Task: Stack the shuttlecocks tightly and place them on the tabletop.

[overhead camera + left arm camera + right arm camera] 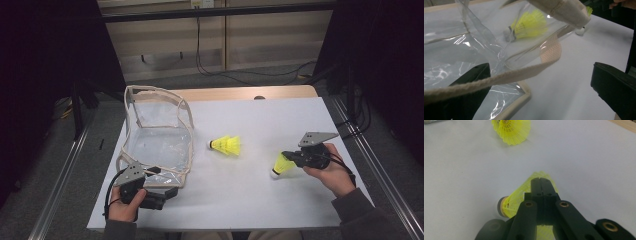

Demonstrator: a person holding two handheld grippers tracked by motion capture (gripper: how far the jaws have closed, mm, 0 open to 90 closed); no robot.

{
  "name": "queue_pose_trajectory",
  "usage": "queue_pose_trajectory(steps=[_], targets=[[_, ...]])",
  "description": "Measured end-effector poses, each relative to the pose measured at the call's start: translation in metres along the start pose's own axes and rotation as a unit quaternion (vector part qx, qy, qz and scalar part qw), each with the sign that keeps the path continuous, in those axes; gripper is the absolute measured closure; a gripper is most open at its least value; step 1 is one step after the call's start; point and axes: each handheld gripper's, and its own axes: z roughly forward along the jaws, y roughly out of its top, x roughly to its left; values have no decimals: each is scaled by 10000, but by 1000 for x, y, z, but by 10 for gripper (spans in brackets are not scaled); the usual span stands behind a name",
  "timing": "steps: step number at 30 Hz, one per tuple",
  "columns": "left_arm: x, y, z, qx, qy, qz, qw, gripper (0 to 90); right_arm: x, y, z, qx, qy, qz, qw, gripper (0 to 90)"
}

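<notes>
A clear plastic bag (157, 135) with beige trim stands open at the left of the white sheet. My left gripper (167, 192) is at its near corner, open, one jaw inside the bag and one outside, with the beige rim strap (499, 78) between them. A yellow shuttlecock (227, 145) lies on its side mid-table; through the bag's wall the shuttlecock (529, 25) looks blurred. My right gripper (289, 157) is shut on the mesh skirt of a second yellow shuttlecock (281, 166), cork end down-left. In the right gripper view the gripper (541, 181) pinches that shuttlecock (514, 200).
A white sheet (250, 200) covers the wooden table (240, 92). Metal rails (372, 165) run along both sides. Cables lie on the floor behind the table. The loose shuttlecock (511, 130) lies ahead of my right gripper.
</notes>
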Motion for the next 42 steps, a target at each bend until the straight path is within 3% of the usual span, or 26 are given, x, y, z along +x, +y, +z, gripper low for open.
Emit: queue_pose_trajectory(steps=[30,42], targets=[[0,0,0,7,18,12,10000,31,-9,-32,-8,-7,-14,353,9994,900],[0,0,0,1,16,7,10000,31,-9,-34,-14,-106,-22,425,9990,895]])
